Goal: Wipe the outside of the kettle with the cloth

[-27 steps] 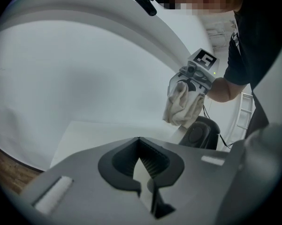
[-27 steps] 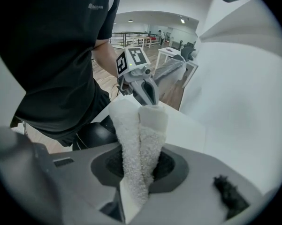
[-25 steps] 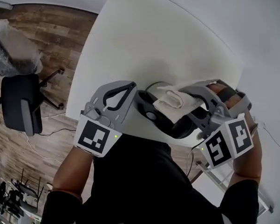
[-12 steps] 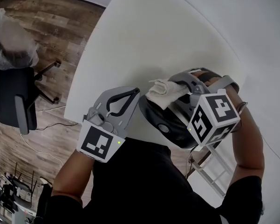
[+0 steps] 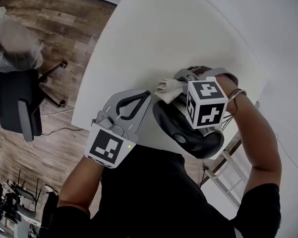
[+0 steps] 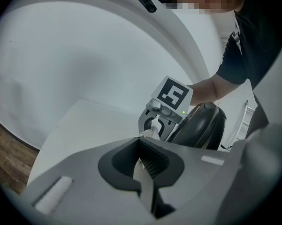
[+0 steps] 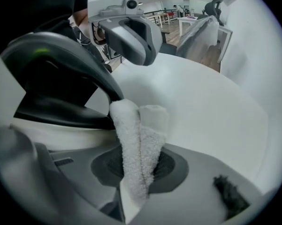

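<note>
Office-type workroom, judging by the black swivel chair [image 5: 20,105] on wood-plank flooring [image 5: 54,38] well left of the left gripper [image 5: 140,99], loose cables [image 5: 49,132] near it, and white desks [image 7: 185,21] with more chairs [image 7: 215,4] far beyond the right gripper [image 5: 177,83].

Head view overhead; all 3 share the kettle [image 5: 174,125].
</note>
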`<state>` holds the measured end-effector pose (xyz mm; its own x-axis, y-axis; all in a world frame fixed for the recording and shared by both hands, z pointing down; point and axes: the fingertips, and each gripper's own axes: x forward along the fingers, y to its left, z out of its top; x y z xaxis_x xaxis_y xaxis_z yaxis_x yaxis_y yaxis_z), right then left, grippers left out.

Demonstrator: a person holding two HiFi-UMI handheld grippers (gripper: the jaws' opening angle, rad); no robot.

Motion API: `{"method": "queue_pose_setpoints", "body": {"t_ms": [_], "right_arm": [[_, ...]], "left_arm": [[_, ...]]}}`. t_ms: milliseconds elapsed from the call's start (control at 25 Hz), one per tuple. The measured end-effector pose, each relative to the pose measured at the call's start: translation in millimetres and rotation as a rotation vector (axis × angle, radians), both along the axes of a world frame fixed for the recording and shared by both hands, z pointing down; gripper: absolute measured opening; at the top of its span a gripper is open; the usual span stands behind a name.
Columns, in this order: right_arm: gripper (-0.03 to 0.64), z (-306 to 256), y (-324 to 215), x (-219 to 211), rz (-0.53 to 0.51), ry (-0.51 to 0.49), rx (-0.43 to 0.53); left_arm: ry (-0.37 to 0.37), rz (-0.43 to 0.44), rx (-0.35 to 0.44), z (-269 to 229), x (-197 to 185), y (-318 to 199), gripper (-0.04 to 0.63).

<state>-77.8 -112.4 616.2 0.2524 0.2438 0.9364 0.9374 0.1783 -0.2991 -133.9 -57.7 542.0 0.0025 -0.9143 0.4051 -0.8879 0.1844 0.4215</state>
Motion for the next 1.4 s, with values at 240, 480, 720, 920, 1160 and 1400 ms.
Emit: {"method": "queue_pose_setpoints", "body": {"t_ms": [240, 480, 720, 920, 1160, 1400], "right_arm": [[0.097, 3.5, -6.3, -2.2, 0.051, -0.018, -0.005], [0.097, -78.2, -47.5, -14.7, 0.325, -0.26, -0.064], [0.097, -209.6, -90.7, 9.5, 0.77, -0.668, -0.168], [0.097, -247.1, -108.5, 70.0, 1.172, -0.782, -0.195], [0.097, -252.1, -93.9, 113.3, 1.553, -0.876, -0.079], [0.097, -247.2, -67.0, 118.1, 1.714, -0.844, 0.226]], "left_arm": [[-0.013, -0.006, -0.019, -0.7, 1.3, 1.3, 0.008], [-0.097, -0.025, -0.009, -39.1, -1.6, -0.6, 0.006], [-0.229, -0.09, -0.017, -92.5, -10.7, 8.0, 0.008], [-0.306, -0.017, -0.014, -121.2, 21.9, -11.4, 0.006], [-0.348, 0.25, 0.051, -127.7, 24.3, -32.7, 0.006], [-0.398, 0.435, 0.104, -125.3, 13.7, -5.0, 0.008]]}}
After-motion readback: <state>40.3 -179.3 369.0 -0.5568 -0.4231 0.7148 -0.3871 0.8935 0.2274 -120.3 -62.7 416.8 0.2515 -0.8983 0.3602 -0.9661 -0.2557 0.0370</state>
